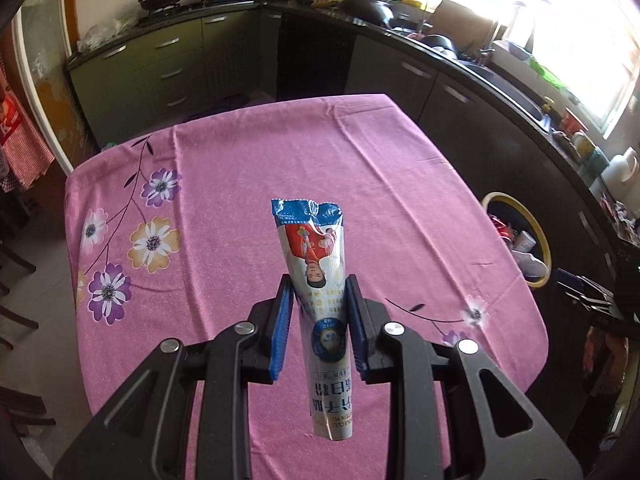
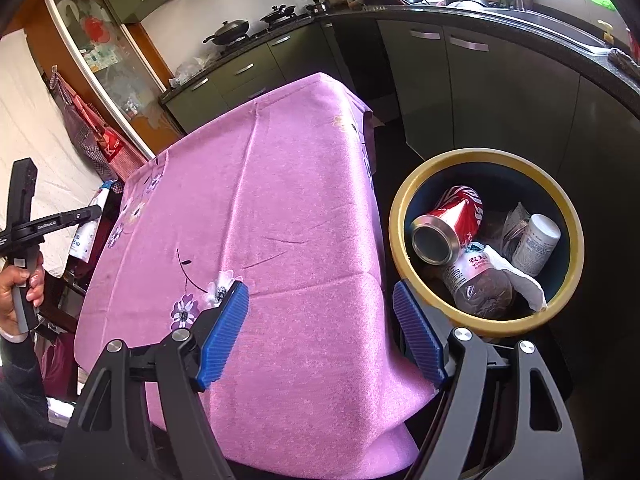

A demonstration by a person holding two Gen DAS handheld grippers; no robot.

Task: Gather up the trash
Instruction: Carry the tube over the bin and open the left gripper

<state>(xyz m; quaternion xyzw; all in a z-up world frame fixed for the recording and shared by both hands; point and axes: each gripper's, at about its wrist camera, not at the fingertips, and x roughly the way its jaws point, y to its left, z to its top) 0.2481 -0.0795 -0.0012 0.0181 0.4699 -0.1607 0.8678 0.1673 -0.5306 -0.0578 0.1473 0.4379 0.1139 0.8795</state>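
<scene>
My left tongs (image 1: 320, 300) are clamped on a crumpled snack wrapper (image 1: 320, 276), the blue pads pressing its narrow middle from both sides. The wrapper stands up between them, its torn blue end fanned out above and its printed tail hanging below, lifted off the pink flowered cloth of the desk (image 1: 248, 184). My right tongs (image 2: 320, 332) hang spread wide with nothing between the pads, hovering over the desk's near corner, just beside the yellow-rimmed bin (image 2: 400, 216) on the floor.

As I judge it, the pick-up is done and the carry to the bin is in hand. In the left view, the bin sits well off to the right past the desk's edge, so the next move calls for swinging the left tongs across the desk until the wrapper is over the opening, then letting go. The bin already holds a red can (image 2: 448, 224), a plastic bottle (image 2: 476, 280), a small white bottle (image 2: 536, 244) and a tissue (image 2: 524, 280). The wrapper is light and may drift, so I should release low, well inside the rim.
</scene>
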